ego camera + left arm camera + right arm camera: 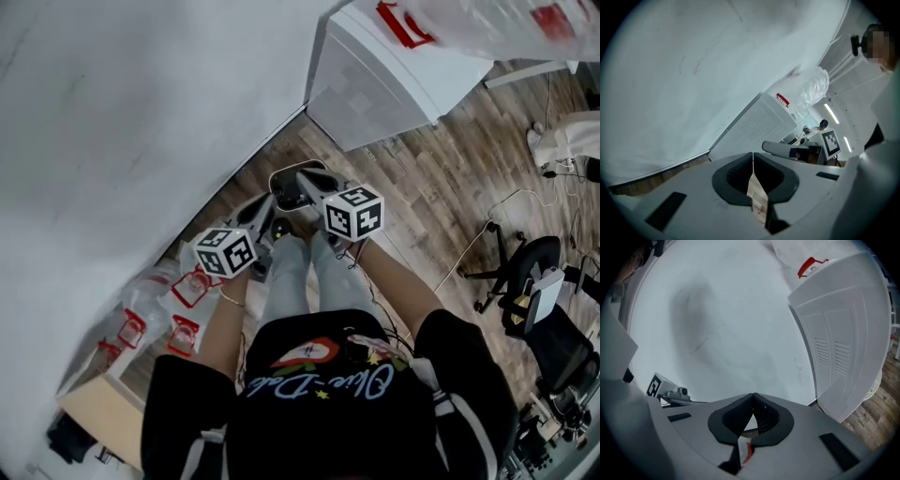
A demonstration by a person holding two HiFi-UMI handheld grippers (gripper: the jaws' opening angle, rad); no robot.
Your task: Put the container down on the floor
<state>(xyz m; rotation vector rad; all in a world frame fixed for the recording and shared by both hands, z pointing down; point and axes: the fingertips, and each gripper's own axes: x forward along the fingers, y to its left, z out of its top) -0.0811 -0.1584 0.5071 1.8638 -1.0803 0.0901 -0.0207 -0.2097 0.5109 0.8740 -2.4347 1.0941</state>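
A grey container with a dark rim [286,178] sits on the wood floor by the wall, just beyond the person's feet and partly hidden behind both grippers. My left gripper [266,212] hangs above it, shut and holding nothing; its pads [753,155] meet with only wall and cabinet beyond them. Beside it my right gripper [305,180] is also shut and bare, its jaws [753,396] closed in front of the white wall. Each gripper view catches the other gripper's marker cube, the right one's [830,142] and the left one's [655,386].
A white cabinet [394,75] stands against the wall ahead, with a plastic bag [812,88] on top. Clear boxes with red clasps [159,314] lie at the left by the wall. An office chair [534,281] and loose cables occupy the floor at the right.
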